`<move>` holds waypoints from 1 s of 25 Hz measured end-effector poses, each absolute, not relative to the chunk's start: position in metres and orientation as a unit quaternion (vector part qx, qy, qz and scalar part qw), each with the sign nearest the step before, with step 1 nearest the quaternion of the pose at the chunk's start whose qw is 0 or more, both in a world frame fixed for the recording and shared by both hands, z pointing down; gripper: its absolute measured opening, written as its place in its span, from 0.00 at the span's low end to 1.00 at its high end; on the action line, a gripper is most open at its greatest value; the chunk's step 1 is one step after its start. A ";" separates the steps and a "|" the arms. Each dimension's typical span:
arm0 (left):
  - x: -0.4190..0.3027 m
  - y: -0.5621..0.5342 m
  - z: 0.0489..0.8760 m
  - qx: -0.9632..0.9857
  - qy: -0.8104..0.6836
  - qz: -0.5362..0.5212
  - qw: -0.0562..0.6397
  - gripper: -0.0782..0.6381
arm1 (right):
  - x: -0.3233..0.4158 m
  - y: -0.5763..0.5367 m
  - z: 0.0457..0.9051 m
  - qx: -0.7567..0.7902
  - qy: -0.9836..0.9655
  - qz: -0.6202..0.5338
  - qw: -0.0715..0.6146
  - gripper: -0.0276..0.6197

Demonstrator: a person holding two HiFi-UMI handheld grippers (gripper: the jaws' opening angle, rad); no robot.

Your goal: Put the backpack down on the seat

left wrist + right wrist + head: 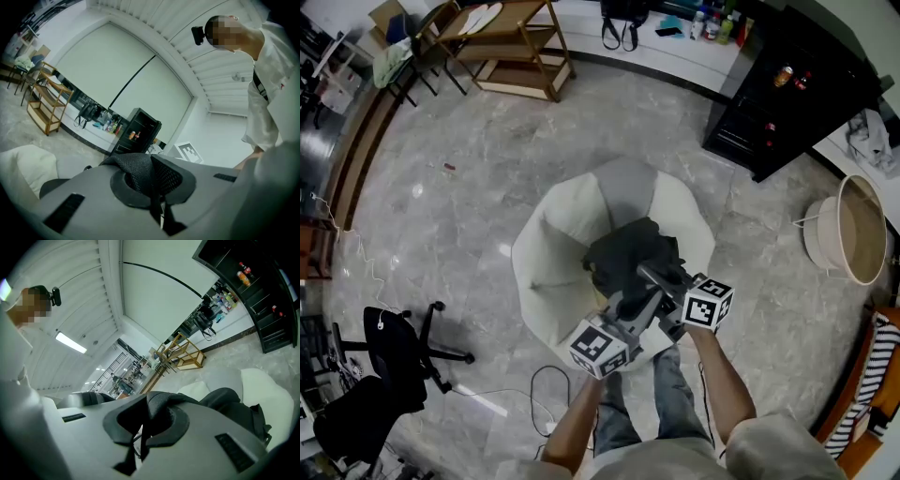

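Observation:
A black backpack point(630, 251) rests on or hangs just over the white and grey beanbag seat point(567, 234) in front of me; I cannot tell whether it touches. Both grippers hold it from the near side. My left gripper point(628, 307) is shut on a black mesh strap point(140, 169), which fills the notch between its jaws. My right gripper point(650, 275) is shut on another black strap point(161, 405), and the backpack's body point(236, 404) shows just beyond it over the seat point(262, 380). The two grippers sit close together, pointing upward.
A black cabinet point(787, 84) stands at the back right and a wooden shelf cart point(511, 42) at the back left. A black office chair point(394, 361) is to my left, a round white basket point(848, 230) to my right. A cable point(548, 389) lies on the floor.

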State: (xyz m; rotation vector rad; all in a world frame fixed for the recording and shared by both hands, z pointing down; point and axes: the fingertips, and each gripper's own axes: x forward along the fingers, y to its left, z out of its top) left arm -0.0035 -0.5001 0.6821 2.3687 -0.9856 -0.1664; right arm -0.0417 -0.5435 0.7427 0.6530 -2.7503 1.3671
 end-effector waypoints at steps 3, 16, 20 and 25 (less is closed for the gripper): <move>-0.010 -0.512 0.694 0.881 -0.371 -0.062 0.286 0.15 | -0.049 -0.555 0.755 0.207 -0.875 0.437 0.005 0.09; -0.013 -0.517 0.750 0.881 -0.353 -0.069 0.307 0.15 | -0.052 -0.565 0.806 0.196 -0.865 0.462 -0.026 0.09; -0.017 -0.513 0.757 0.878 -0.362 -0.049 0.308 0.15 | -0.051 -0.561 0.811 0.203 -0.868 0.454 -0.006 0.09; -0.028 -0.505 0.770 0.867 -0.387 -0.017 0.313 0.16 | -0.051 -0.553 0.822 0.221 -0.874 0.431 0.039 0.09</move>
